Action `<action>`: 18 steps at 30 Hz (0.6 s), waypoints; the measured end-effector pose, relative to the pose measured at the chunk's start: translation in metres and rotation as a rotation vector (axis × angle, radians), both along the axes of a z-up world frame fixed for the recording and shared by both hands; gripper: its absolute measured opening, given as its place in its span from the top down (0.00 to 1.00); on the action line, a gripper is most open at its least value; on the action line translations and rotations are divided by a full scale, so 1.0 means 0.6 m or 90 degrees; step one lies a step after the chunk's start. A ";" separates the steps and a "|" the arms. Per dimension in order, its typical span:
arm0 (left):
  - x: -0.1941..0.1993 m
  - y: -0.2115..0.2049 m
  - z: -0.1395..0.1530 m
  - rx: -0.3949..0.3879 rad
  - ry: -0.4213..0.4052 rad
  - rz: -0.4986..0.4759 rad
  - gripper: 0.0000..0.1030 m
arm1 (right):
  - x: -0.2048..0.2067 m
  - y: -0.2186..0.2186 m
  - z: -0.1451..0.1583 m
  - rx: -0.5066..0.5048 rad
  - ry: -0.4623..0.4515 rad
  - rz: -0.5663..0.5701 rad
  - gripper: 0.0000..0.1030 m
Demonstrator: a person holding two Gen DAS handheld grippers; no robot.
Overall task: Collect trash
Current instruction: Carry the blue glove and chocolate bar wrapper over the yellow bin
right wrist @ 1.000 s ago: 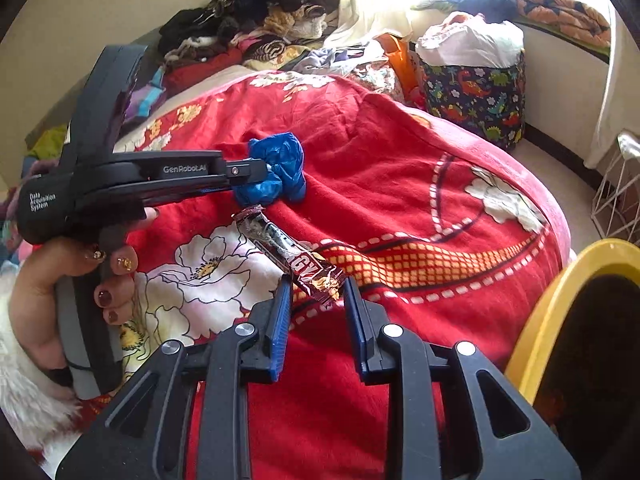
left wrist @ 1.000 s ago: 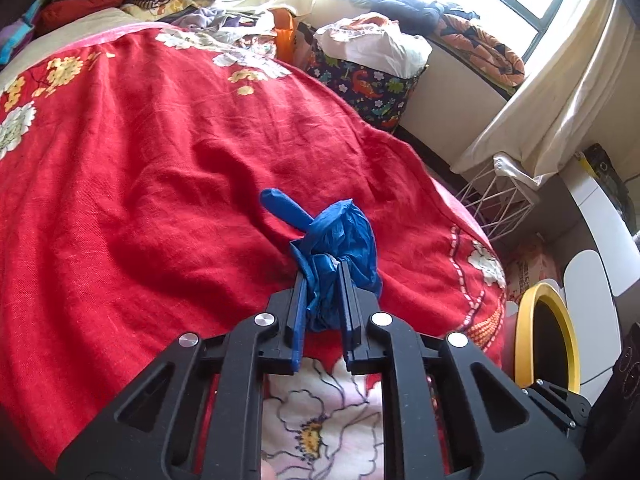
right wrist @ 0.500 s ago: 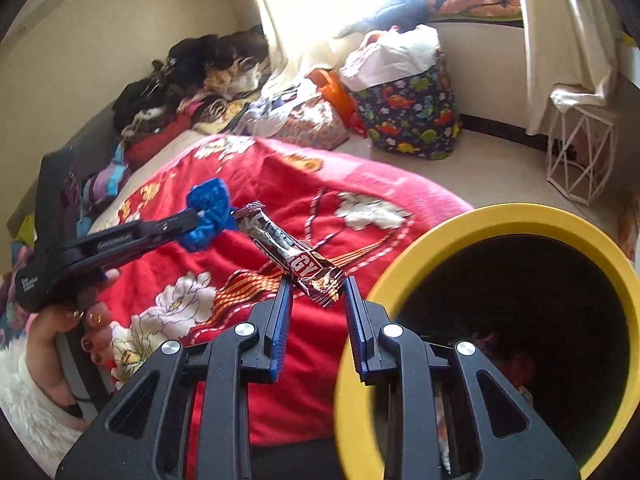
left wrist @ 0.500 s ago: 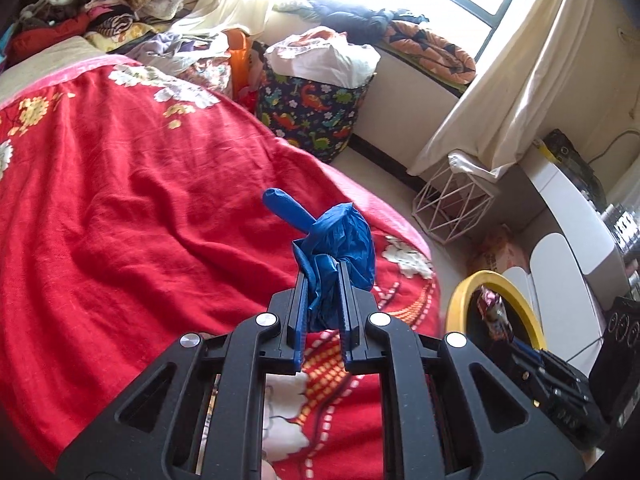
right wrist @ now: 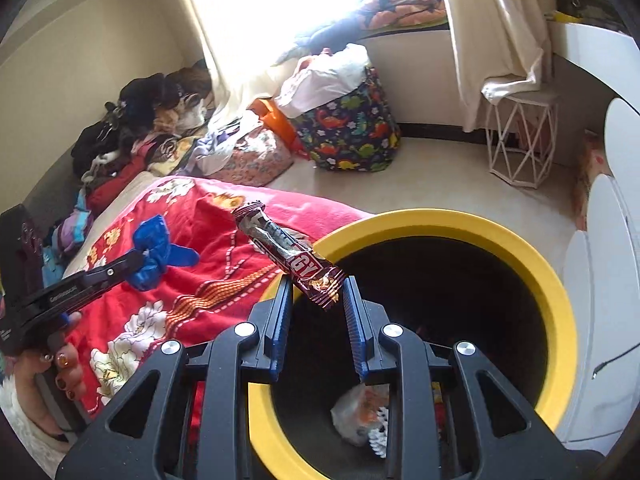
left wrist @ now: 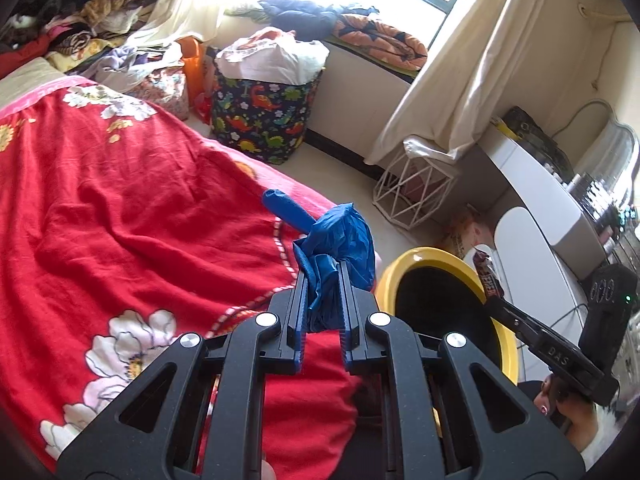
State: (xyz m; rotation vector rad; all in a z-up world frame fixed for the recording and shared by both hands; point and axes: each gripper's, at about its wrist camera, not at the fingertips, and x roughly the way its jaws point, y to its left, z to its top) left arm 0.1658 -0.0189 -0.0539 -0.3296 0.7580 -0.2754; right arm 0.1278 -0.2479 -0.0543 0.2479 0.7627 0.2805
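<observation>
- The left gripper [left wrist: 322, 276] is clamped on a crumpled blue glove [left wrist: 340, 240], one glove finger sticking out toward the upper left of the left wrist view.
- In that view the glove hangs at frame centre, over the edge of the red floral blanket [left wrist: 120, 208], just left of the yellow-rimmed bin [left wrist: 424, 258].
- The right gripper [right wrist: 316, 280] pinches one end of a brown energy bar wrapper [right wrist: 288, 246]; the rest of the wrapper slants up toward the left of the right wrist view.
- In the right wrist view the wrapper sits over the near-left rim of the bin, whose dark opening fills the lower right of the frame.
- Crumpled white and orange trash [right wrist: 362, 414] lies at the bottom of the bin.
- A dinosaur-print basket [right wrist: 348, 132] stuffed with white cloth stands on the floor in the upper centre.
- A white wire stool [right wrist: 520, 140] stands at the upper right.
</observation>
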 end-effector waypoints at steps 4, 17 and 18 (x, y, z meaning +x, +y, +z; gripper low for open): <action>-0.006 -0.033 0.004 0.003 -0.004 -0.029 0.92 | -0.007 -0.025 -0.006 0.002 0.015 -0.026 0.76; -0.023 -0.123 0.000 0.028 -0.005 -0.110 0.92 | -0.016 -0.073 -0.015 0.023 0.038 -0.081 0.73; -0.025 -0.131 -0.001 0.031 -0.004 -0.116 0.92 | -0.016 -0.075 -0.015 0.025 0.039 -0.084 0.73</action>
